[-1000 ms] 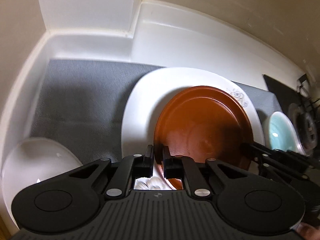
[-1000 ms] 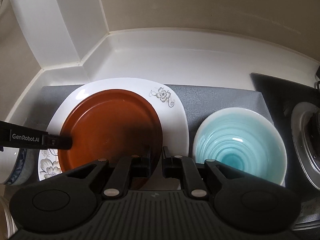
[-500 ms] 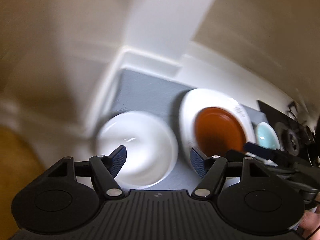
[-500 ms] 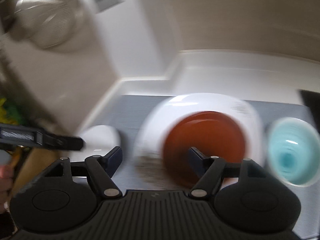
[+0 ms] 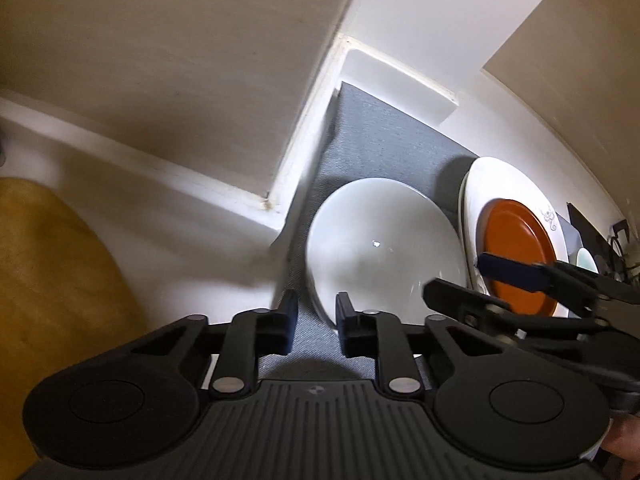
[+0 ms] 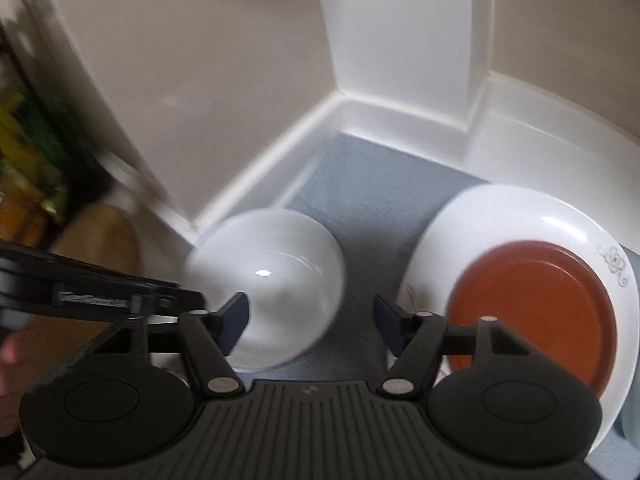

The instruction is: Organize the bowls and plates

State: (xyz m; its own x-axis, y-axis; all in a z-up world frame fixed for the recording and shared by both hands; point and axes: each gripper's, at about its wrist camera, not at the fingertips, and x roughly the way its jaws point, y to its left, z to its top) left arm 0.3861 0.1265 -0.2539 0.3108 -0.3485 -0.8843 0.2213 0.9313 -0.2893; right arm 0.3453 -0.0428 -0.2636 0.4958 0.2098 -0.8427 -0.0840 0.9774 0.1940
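Left wrist view: the left tool has its fingers close around the near rim of the round white bowl on the grey mat; a firm grip I cannot tell. Right wrist view: the right tool is spread wide, holding nothing. The white bowl sits ahead to its left, the round brown plate on the big white plate to its right.

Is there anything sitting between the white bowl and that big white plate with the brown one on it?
Nothing: in the right wrist view, only bare grey mat separates the white bowl from the white plate.
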